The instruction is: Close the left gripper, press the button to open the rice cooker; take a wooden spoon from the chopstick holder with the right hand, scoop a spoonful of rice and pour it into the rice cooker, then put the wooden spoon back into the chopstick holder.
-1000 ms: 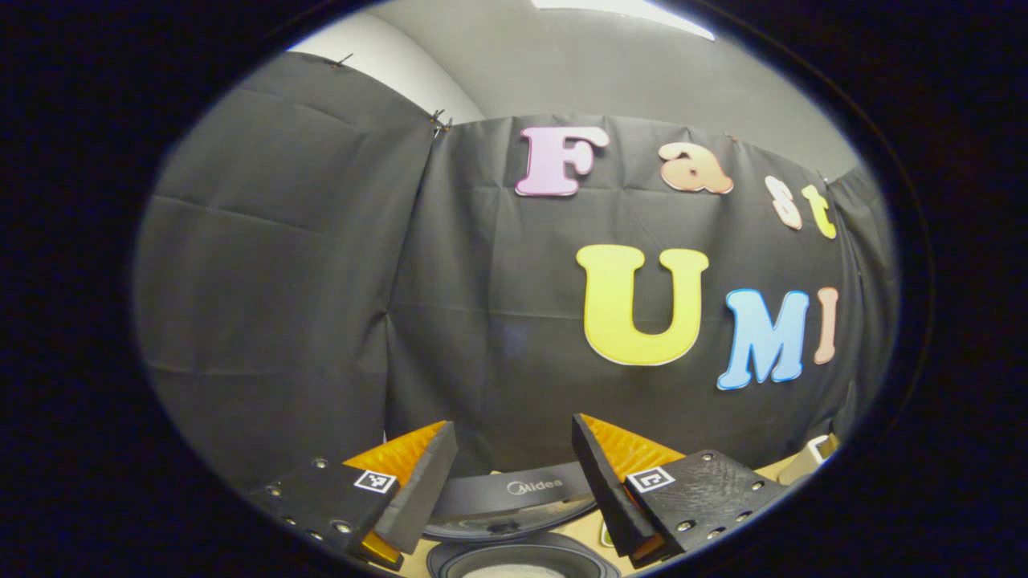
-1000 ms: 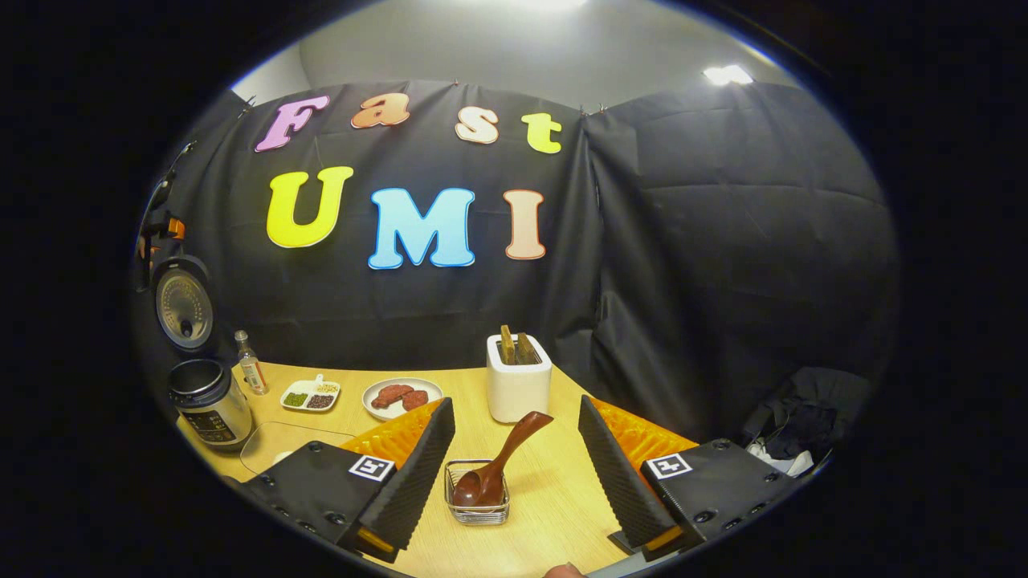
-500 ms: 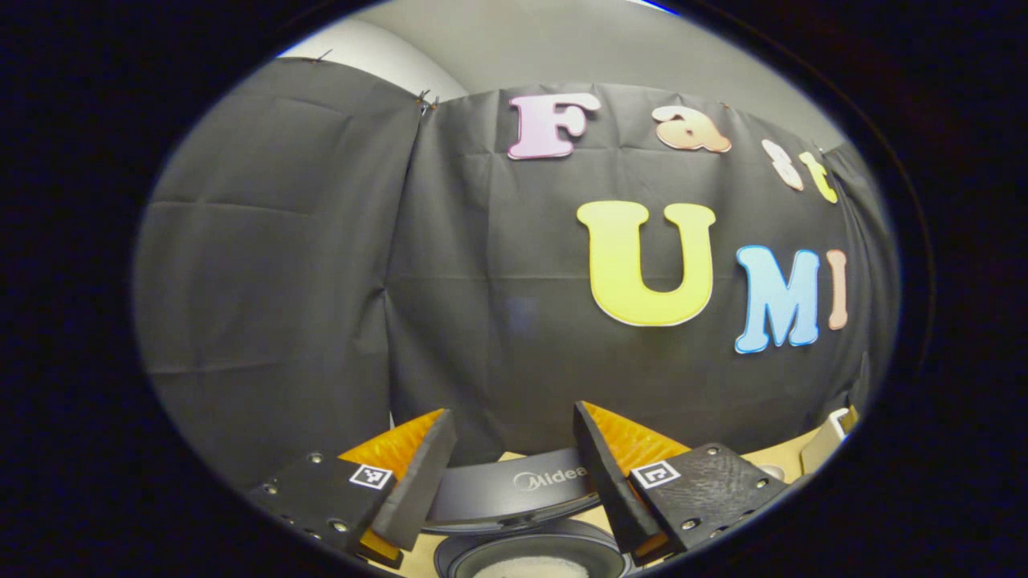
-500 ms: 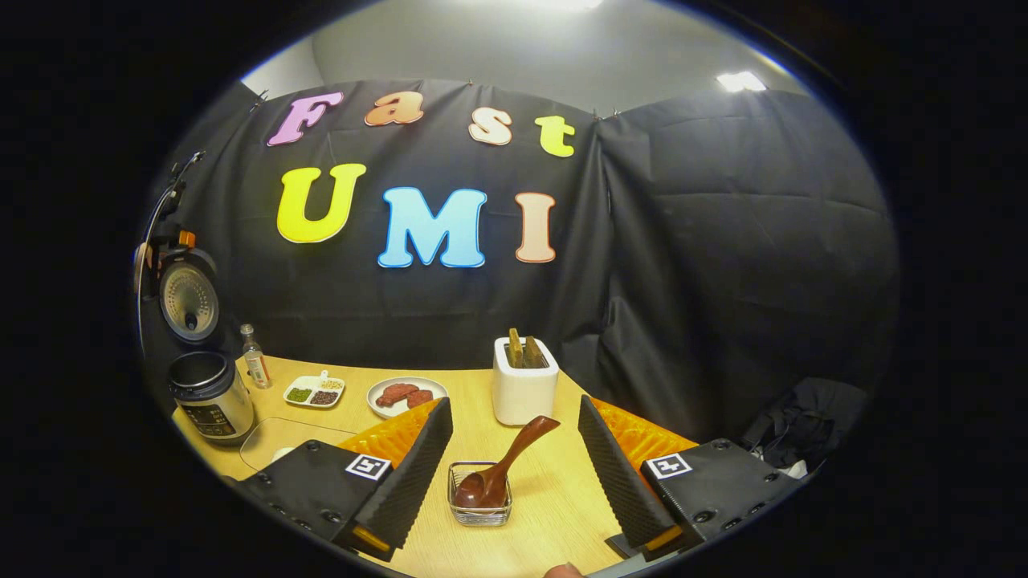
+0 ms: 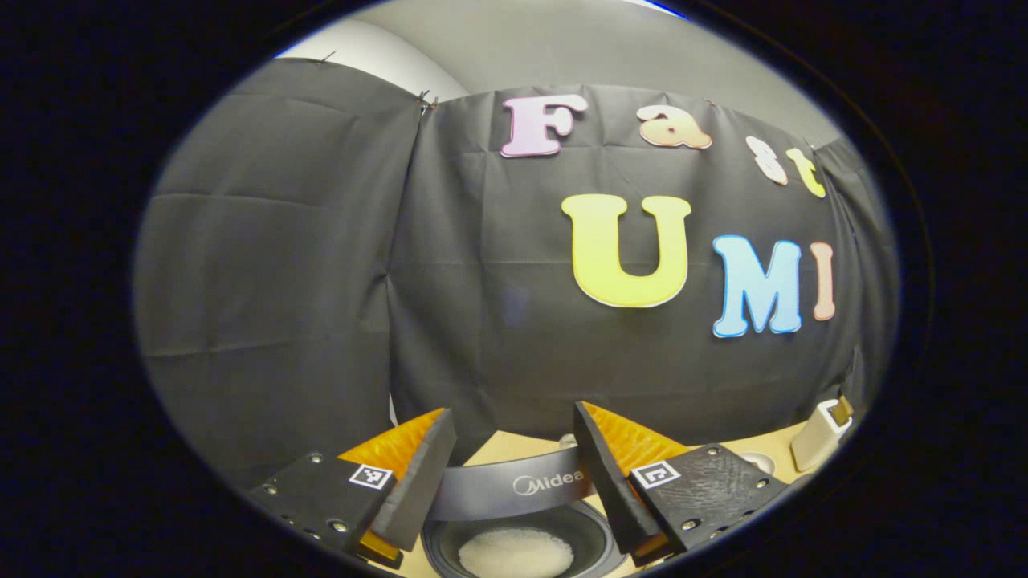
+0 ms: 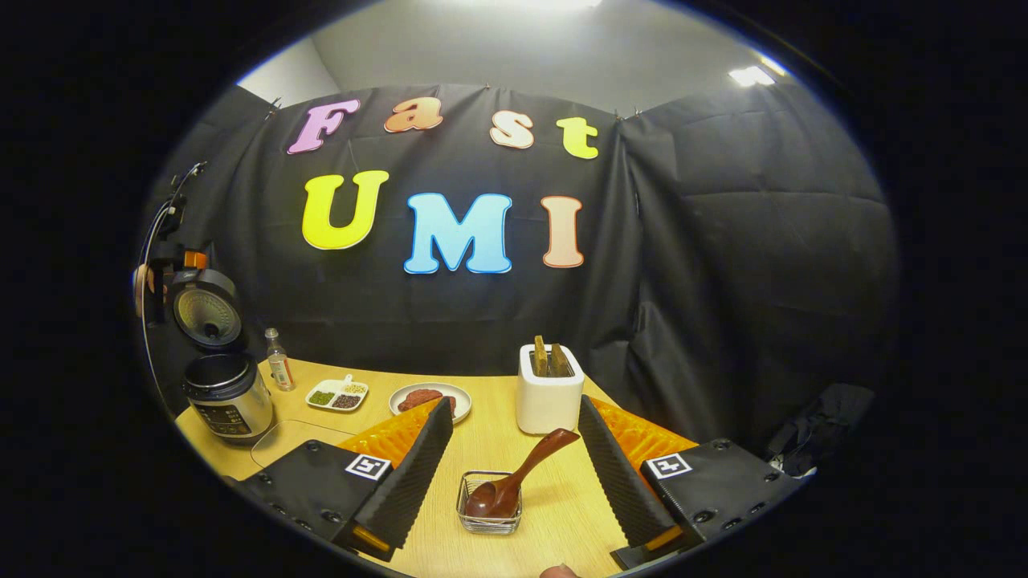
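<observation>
The rice cooker (image 6: 229,395) stands at the table's far left with its lid (image 6: 207,317) up. In the left gripper view its dark lid band (image 5: 514,486) lies between my fingers, and white rice (image 5: 516,552) sits in the inner pot below. My left gripper (image 5: 512,437) is open and empty, above the pot. The wooden spoon (image 6: 526,474) leans in a small wire holder (image 6: 490,518), bowl down and handle pointing up to the right. My right gripper (image 6: 515,417) is open, hanging just before the holder with the spoon between its fingers' lines, touching nothing.
Along the wooden table (image 6: 554,522) stand a white toaster (image 6: 550,389), a plate of meat (image 6: 430,399), a divided dish (image 6: 337,395) and a small bottle (image 6: 279,369). A clear board (image 6: 293,433) lies in front of the cooker. The toaster (image 5: 819,433) also appears at right.
The left gripper's view has tipped down, so the pot and its rice show more fully. The right gripper shifted slightly left; the spoon stays in its holder. Both grippers stay open.
</observation>
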`<act>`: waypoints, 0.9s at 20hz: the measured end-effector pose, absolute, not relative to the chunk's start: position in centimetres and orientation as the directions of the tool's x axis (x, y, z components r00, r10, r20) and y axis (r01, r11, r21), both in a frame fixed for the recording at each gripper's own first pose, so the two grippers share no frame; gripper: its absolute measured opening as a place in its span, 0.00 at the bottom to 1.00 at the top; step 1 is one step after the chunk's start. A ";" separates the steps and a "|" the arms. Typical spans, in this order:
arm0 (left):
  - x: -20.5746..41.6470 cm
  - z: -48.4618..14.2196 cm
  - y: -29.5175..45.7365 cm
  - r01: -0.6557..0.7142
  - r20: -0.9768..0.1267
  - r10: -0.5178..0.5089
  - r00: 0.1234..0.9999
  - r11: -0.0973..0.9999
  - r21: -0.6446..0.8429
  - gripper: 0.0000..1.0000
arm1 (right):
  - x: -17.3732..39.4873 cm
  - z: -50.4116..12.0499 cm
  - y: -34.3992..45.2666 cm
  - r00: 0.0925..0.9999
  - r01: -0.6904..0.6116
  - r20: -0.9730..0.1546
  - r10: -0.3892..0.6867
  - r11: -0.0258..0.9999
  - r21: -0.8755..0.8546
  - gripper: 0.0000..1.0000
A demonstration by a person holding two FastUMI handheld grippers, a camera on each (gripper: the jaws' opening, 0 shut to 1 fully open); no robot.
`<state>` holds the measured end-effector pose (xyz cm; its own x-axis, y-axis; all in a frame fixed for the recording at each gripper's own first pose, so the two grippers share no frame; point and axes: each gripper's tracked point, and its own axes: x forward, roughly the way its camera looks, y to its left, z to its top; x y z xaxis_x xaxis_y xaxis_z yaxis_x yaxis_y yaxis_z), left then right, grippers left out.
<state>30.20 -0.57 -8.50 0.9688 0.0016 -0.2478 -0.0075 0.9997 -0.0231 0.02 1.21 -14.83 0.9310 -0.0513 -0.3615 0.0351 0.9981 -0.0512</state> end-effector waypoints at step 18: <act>19.3 -19.0 -4.3 0.027 -0.375 -0.034 0.927 0.999 -0.026 0.92 | 0.9 -15.3 0.0 0.925 -0.082 -0.375 0.062 0.996 -0.039 1.00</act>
